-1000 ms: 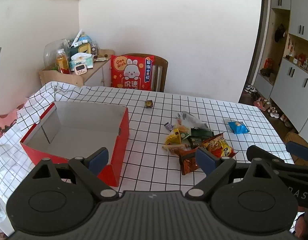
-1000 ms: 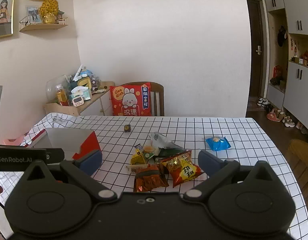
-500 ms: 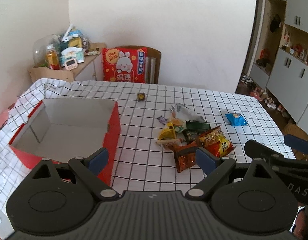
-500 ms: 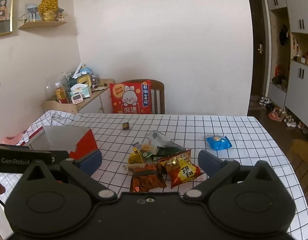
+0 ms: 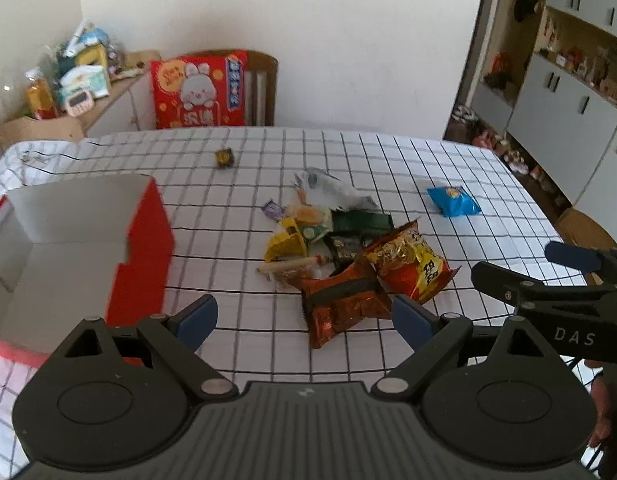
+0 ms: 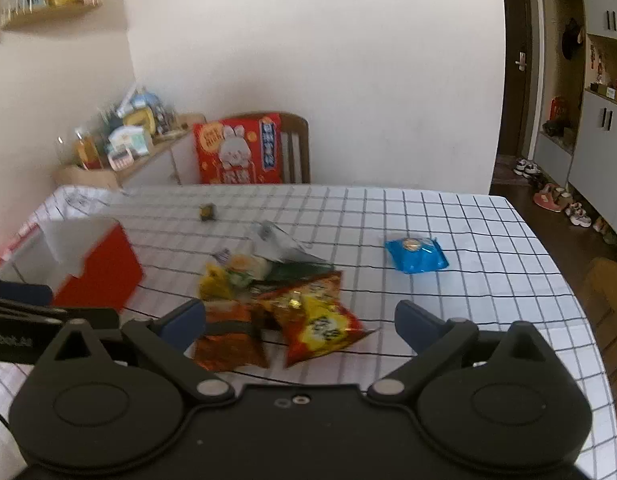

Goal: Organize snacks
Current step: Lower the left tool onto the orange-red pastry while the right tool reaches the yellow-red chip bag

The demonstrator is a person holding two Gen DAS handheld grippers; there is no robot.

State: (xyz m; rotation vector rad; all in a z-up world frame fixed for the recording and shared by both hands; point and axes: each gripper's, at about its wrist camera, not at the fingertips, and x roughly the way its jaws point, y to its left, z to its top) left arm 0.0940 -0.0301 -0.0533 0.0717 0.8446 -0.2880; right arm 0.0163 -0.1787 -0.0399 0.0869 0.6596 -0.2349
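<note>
A heap of snack packets lies mid-table: an orange-brown bag [image 5: 344, 304] [image 6: 228, 340], a red and yellow chip bag [image 5: 412, 264] [image 6: 316, 320], a yellow packet [image 5: 286, 242] and dark green packets [image 5: 360, 222]. A blue packet [image 5: 452, 201] [image 6: 416, 255] lies apart to the right, a small dark candy [image 5: 224, 157] [image 6: 207, 212] farther back. An open red box [image 5: 144, 252] [image 6: 96, 272] with a white inside stands on the left. My left gripper [image 5: 304, 318] is open above the near table, just short of the orange-brown bag. My right gripper [image 6: 300, 318] is open over the heap's near edge, holding nothing.
The table [image 5: 388, 152] wears a white grid-pattern cloth. A wooden chair with a red rabbit cushion [image 5: 200, 92] stands behind it. A cluttered side shelf [image 5: 68, 76] is at the back left, cabinets and shoes [image 6: 556, 196] on the right. The other gripper [image 5: 548, 292] shows at the right edge.
Both grippers have moved forward and lower toward the snack heap, which looks larger now. The left view has swung right, pushing the red box toward the left edge. Jaws stay open.
</note>
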